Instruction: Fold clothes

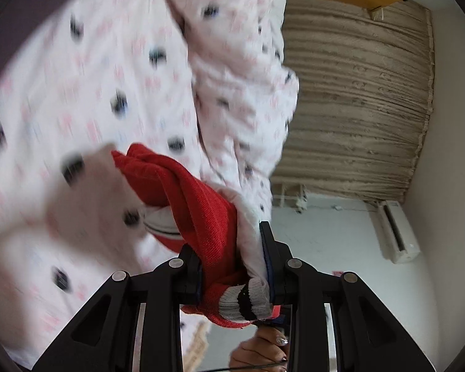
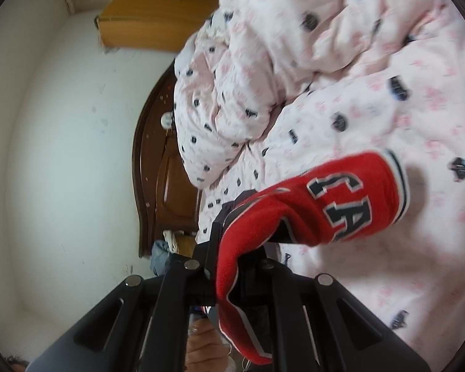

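Left tongs (image 1: 232,248): we see them clamped on a bunch of the red garment (image 1: 182,186), striped cuff near the pads.
Right tongs (image 2: 232,232): we see them pinched on another red edge, lettered part hanging right.
Garment: lifted between both, above the patterned bedding (image 2: 356,108).
Far: curtain (image 1: 356,93), wooden headboard (image 2: 164,170).

**Soft even light, heavy motion blur**

Both views bright, diffuse, no glare. Bedding (image 1: 93,93) smeared by motion blur, worst toward left edge; its dark spots streak. Red garment (image 2: 340,198) throws a faint soft shadow on the bedding. Fisheye bends walls and curtain (image 1: 356,99); black vignette at the corners.
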